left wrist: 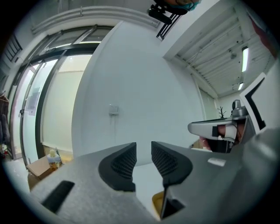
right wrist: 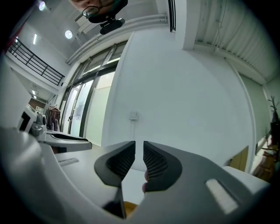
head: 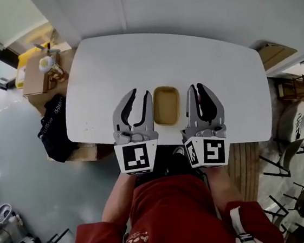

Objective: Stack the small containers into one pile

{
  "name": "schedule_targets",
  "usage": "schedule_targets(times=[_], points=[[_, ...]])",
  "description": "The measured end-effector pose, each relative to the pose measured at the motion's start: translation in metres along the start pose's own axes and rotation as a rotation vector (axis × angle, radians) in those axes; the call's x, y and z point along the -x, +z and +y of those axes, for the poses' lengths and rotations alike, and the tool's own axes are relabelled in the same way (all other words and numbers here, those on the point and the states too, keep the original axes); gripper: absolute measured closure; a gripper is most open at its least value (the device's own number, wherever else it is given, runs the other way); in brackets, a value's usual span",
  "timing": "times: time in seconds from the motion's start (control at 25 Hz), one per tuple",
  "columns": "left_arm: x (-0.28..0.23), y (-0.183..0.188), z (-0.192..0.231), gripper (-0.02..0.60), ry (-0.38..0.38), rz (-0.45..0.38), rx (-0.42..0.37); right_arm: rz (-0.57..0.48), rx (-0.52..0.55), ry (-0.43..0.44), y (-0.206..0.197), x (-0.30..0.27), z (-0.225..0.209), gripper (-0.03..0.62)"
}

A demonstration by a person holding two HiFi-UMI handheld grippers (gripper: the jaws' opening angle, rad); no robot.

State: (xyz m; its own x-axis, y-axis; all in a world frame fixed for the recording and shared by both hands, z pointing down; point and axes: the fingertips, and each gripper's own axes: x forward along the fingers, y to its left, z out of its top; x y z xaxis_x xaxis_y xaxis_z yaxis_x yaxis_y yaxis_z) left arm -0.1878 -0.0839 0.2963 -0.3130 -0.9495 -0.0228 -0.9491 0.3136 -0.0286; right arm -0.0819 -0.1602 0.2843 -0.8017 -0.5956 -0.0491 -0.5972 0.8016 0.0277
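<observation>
The shallow mustard-yellow rectangular container (head: 166, 105), at six o'clock on the white table (head: 217, 67) between the empty, slightly parted left gripper (head: 140, 93) and right gripper (head: 196, 86), looks light, stiff and slick: pinch its rim.

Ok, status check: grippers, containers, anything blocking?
Left gripper open, empty. Right gripper open, empty. Tan container on the white table between them, untouched. Nothing blocking it.

A white table (head: 217, 72) bears a tan container (head: 166, 105) near its front edge.
</observation>
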Motion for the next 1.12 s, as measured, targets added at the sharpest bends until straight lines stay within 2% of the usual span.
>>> schedule_targets(times=[0.32,0.44,0.56,0.68,1.12], points=[[-0.007,0.019,-0.02,0.499,-0.082,-0.032,-0.03,-0.045,0.018,-0.05,0.017,0.016,-0.008,0.557],[-0.008,0.024,-0.027,0.513,-0.083,-0.059,-0.044,-0.048,0.026,-0.055,0.018,0.022,-0.013,0.566],[-0.008,0.026,-0.034,0.543,-0.081,-0.058,-0.044,-0.06,0.028,-0.052,0.022,0.026,-0.018,0.593],[-0.009,0.03,-0.042,0.579,-0.08,-0.071,-0.04,-0.071,0.017,-0.028,0.025,0.029,-0.021,0.594],[-0.009,0.03,-0.067,0.58,-0.068,-0.059,-0.04,-0.033,0.019,0.011,0.014,0.036,-0.036,0.594]])
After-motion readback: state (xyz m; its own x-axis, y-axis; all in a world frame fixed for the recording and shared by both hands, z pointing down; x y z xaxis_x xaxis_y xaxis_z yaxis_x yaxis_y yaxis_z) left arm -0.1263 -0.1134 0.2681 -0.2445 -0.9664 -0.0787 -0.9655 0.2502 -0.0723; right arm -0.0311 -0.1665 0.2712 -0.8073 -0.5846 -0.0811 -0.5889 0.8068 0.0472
